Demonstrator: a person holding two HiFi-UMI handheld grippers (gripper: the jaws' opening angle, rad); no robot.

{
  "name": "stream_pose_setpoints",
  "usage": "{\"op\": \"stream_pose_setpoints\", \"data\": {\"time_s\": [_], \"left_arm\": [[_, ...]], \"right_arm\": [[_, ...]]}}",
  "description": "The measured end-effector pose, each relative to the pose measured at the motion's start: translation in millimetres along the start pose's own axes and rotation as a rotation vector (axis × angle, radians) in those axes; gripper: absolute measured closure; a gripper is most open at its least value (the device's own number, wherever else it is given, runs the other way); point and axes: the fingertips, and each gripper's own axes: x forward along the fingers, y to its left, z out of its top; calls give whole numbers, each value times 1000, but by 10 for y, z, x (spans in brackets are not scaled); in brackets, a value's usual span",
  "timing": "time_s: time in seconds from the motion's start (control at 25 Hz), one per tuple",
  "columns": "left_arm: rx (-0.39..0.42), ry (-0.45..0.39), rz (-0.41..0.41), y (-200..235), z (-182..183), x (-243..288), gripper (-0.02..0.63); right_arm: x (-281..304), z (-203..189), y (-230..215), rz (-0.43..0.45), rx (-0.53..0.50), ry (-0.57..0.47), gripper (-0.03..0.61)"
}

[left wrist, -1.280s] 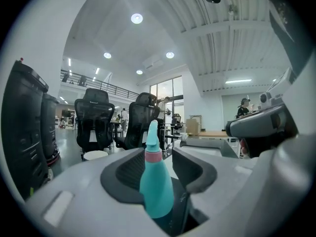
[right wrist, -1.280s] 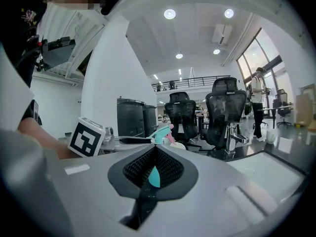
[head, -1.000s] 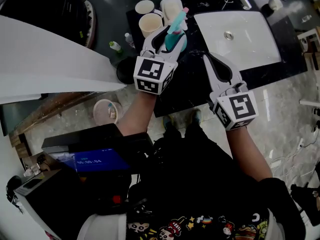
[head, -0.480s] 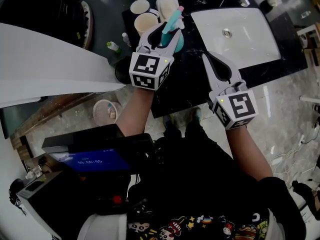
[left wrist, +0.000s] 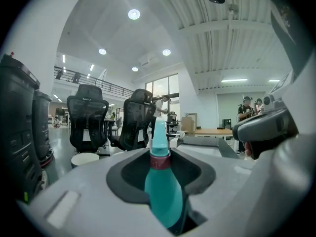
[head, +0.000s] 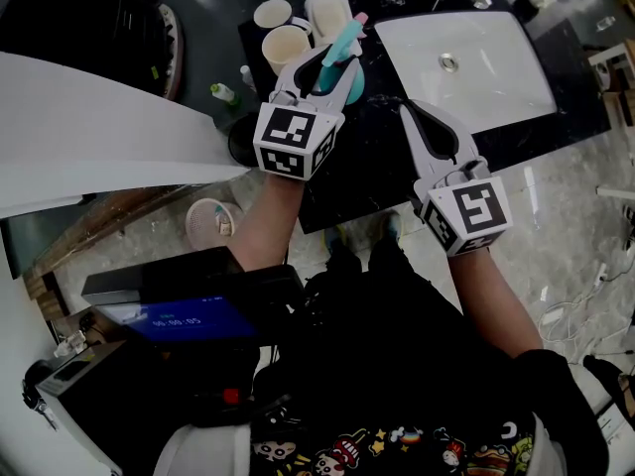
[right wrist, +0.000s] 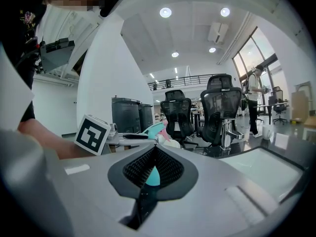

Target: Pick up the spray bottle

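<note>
The spray bottle point(head: 335, 65) is teal with a pink trigger at its top. It sits between the jaws of my left gripper point(head: 331, 67), above the black counter point(head: 382, 172), and the gripper is shut on it. In the left gripper view the spray bottle point(left wrist: 163, 191) stands upright between the jaws, with a dark red band below its teal cap. My right gripper point(head: 407, 112) is to the right over the counter, shut and holding nothing. In the right gripper view, part of the spray bottle point(right wrist: 153, 177) shows through the gap between the shut jaws. Whether the bottle rests on the counter cannot be told.
Three paper cups point(head: 286, 46) stand just left of and behind the bottle. A white sink basin point(head: 476, 62) is set in the counter at the right. A small green-capped bottle point(head: 226, 93) stands at the counter's left end. A large white panel point(head: 99, 127) fills the left side.
My left gripper, holding the bottle, has shifted slightly to the left in the head view. The right gripper has stayed in place.
</note>
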Motion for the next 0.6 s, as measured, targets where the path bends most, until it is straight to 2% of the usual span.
{"op": "stream_pose_setpoints", "data": {"time_s": [0.24, 0.6], "left_arm": [[6, -5, -8, -96, 121, -51, 474], [33, -57, 6, -421, 547, -323, 474]], "right_arm": [[-48, 39, -31, -17, 5, -15, 554], [-169, 142, -4, -33, 5, -56, 554]]}}
